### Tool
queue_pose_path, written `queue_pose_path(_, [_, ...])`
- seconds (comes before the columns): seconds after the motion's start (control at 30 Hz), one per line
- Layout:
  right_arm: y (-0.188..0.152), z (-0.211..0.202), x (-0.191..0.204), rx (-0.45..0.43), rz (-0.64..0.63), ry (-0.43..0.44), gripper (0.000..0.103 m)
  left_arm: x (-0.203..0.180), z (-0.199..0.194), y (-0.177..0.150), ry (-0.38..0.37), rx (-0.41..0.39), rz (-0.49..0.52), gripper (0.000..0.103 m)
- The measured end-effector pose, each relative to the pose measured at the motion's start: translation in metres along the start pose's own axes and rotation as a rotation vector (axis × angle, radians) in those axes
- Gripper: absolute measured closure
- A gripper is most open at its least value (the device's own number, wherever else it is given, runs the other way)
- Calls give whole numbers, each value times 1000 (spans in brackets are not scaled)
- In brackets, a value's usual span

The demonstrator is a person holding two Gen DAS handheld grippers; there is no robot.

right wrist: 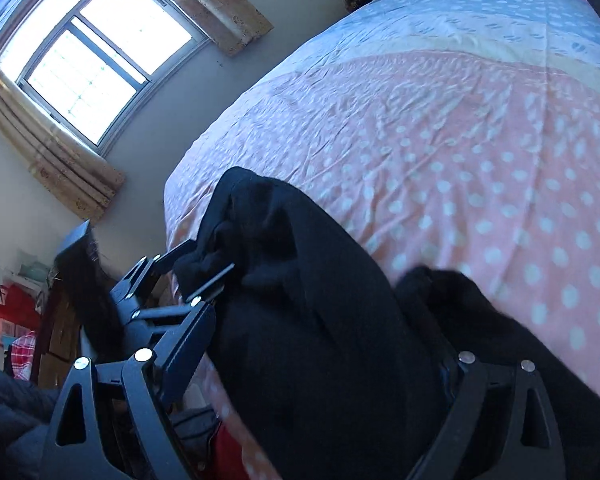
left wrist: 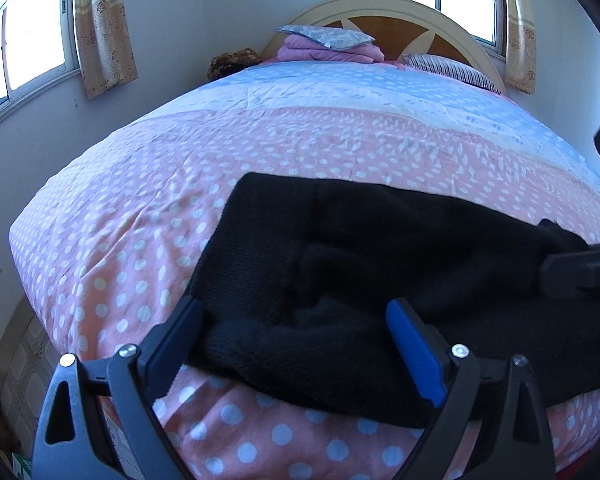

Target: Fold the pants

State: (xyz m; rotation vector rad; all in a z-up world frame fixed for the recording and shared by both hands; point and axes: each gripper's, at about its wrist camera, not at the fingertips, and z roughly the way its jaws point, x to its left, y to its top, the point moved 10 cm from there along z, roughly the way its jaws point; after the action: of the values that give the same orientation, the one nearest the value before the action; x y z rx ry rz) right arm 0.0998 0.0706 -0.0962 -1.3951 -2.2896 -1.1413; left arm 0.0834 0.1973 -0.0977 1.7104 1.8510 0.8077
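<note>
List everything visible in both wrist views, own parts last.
pants: 1, black, bunched at the near edge of the bed
bed cover: 1, pink and blue with white dots, over the bed
headboard: 1, cream and brown, far end
pillows: 2, one grey on a pink folded blanket, one striped to its right
windows: 3, bright, with beige curtains
red bag: 1, on the floor at left
left gripper: open, fingers either side of a pants fold
right gripper: wide apart, pants between the fingers, grip unclear
</note>
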Motion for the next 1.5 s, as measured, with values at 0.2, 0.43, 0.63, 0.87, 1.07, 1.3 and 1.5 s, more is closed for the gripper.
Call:
queue_pose_path(0.2, [44, -29, -35, -150, 139, 40, 11, 0, 1, -1, -13, -3, 4, 6])
queue_pose_path(0.43, [70, -105, -133, -314, 421, -62, 13, 2, 1, -2, -16, -2, 4, 2])
queue_pose_path(0.63, [34, -251, -201, -480, 467, -590, 13, 4, 4, -1, -10, 16, -18, 0])
queue_pose_path(0.87, [-57, -396, -344, -405, 780, -1113, 13, 4, 6, 0, 2, 28, -20, 0])
queue_pose_path(1.07, [-100, -394, -405, -179, 909, -1197, 13, 3, 8, 1, 15, 35, -21, 0])
queue_pose_path(1.3, [-116, -415, -397, -194, 915, -1149, 62, 4, 9, 2, 14, 35, -23, 0])
queue_pose_path(1.5, [-121, -422, -375, -288, 897, -1028, 95, 4, 9, 2, 14, 34, -24, 0])
